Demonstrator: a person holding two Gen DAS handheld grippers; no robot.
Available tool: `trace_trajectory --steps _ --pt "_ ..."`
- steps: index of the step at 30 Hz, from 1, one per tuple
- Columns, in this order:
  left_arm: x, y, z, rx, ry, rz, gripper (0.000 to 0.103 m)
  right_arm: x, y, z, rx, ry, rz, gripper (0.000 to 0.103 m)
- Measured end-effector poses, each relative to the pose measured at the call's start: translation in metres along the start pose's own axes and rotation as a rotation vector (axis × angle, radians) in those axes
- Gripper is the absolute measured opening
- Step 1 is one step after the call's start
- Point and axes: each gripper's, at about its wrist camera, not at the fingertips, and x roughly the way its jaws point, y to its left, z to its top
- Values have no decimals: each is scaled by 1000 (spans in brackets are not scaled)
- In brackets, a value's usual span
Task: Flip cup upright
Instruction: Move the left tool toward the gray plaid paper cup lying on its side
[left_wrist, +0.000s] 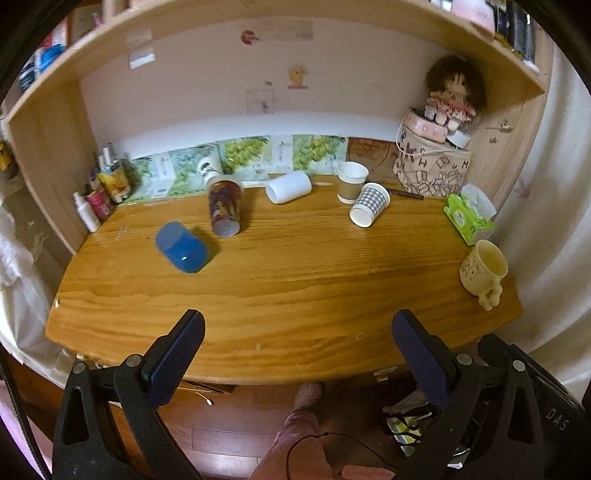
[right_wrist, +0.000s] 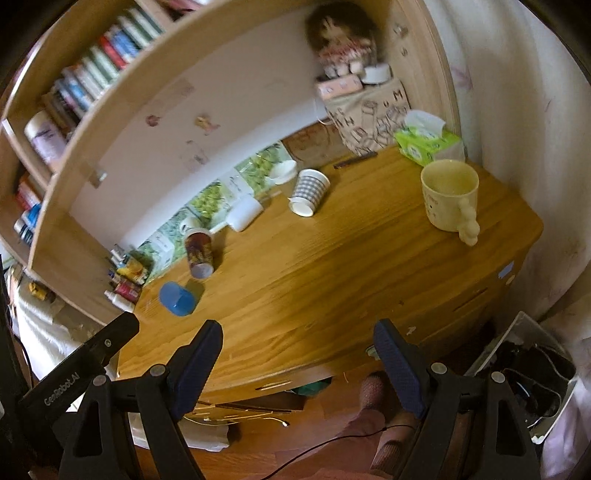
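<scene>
- Left gripper (left_wrist: 298, 328) hovers over the bench's (left_wrist: 295, 295) near edge, fingers spread, holding nothing.
- Right gripper (right_wrist: 297, 339) likewise: fingers spread and empty.
- Blue cup (left_wrist: 181, 247) lies tipped on the bench's left side, near the printed cup (left_wrist: 224, 206), which seems upside down.
- Cream mug (right_wrist: 448, 195) stands upright at right.

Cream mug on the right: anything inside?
Right wrist view looks into the upright cream mug: only its bare yellowish inner wall shows, no contents visible. The near rim hides the very bottom. In the left wrist view it looks just as empty.
</scene>
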Motion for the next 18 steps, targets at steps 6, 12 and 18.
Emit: trace_trajectory --steps 6,12,18 --pt "39 -17 37 64 54 -8 102 40 -3 33 30 83 -44 84" --pt "71 -34 72 133 79 -32 102 72 -1 63 36 119 -77 84" --pt "105 -48 105 168 114 -56 102 104 -5 93 38 164 -104 84"
